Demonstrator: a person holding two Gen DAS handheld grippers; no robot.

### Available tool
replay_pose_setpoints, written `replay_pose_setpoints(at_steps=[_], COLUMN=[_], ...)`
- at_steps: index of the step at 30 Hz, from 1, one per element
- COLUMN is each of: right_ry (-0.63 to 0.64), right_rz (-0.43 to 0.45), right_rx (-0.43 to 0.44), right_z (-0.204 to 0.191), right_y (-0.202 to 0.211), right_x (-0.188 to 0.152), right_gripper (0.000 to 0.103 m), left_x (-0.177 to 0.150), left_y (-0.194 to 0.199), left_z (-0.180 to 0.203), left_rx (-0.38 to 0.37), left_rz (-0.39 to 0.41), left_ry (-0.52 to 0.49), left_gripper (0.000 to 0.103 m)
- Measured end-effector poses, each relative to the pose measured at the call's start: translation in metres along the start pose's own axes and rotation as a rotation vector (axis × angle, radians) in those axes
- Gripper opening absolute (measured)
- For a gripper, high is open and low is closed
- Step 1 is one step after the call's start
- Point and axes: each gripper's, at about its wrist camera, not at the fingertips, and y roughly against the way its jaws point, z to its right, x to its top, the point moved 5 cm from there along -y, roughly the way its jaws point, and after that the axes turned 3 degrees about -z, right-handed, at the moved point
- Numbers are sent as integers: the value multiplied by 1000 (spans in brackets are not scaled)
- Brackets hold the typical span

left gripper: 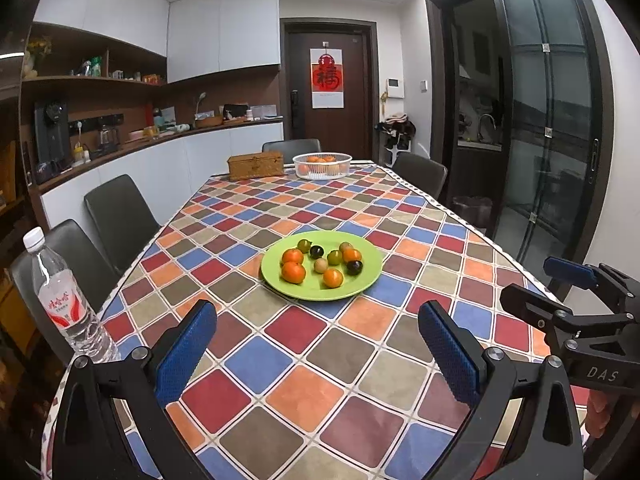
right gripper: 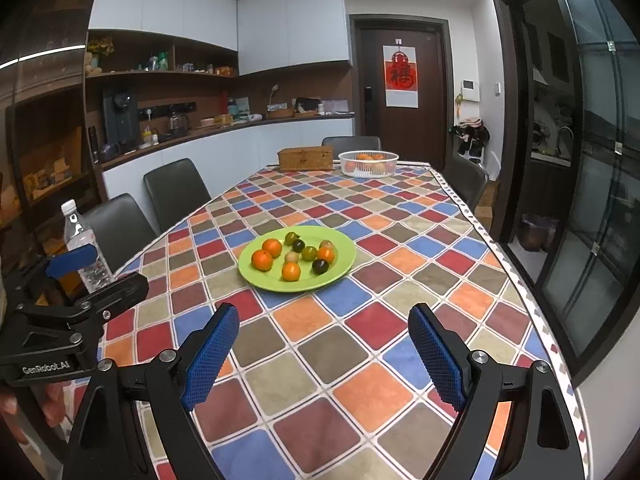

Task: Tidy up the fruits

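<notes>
A green plate (left gripper: 360, 286) sits mid-table and holds several small fruits: orange tangerines (left gripper: 293, 272), dark plums (left gripper: 354, 267) and greenish ones (left gripper: 334, 257). The plate also shows in the right wrist view (right gripper: 344, 258). A white basket (left gripper: 322, 172) with oranges stands at the far end; it also shows in the right wrist view (right gripper: 368, 168). My left gripper (left gripper: 318, 344) is open and empty, hovering over the near table, short of the plate. My right gripper (right gripper: 324, 344) is open and empty, beside the left one.
A water bottle (left gripper: 64, 300) stands at the table's near left edge. A woven box (left gripper: 256, 165) sits beside the white basket. Dark chairs (left gripper: 116, 220) line the left side and far end. A checked cloth (left gripper: 320, 380) covers the table.
</notes>
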Motion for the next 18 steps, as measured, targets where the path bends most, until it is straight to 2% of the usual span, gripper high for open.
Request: replay_pose_setpoints(at_steps=[18], right_ry=[-5], right_rz=[2], right_rx=[8], right_z=[1], right_y=[5], right_x=[-3], right_gripper=[87], left_x=[0], left_y=[12], left_z=[6], left_rx=[-18], left_rz=[4], left_ry=[4], left_gripper=[103])
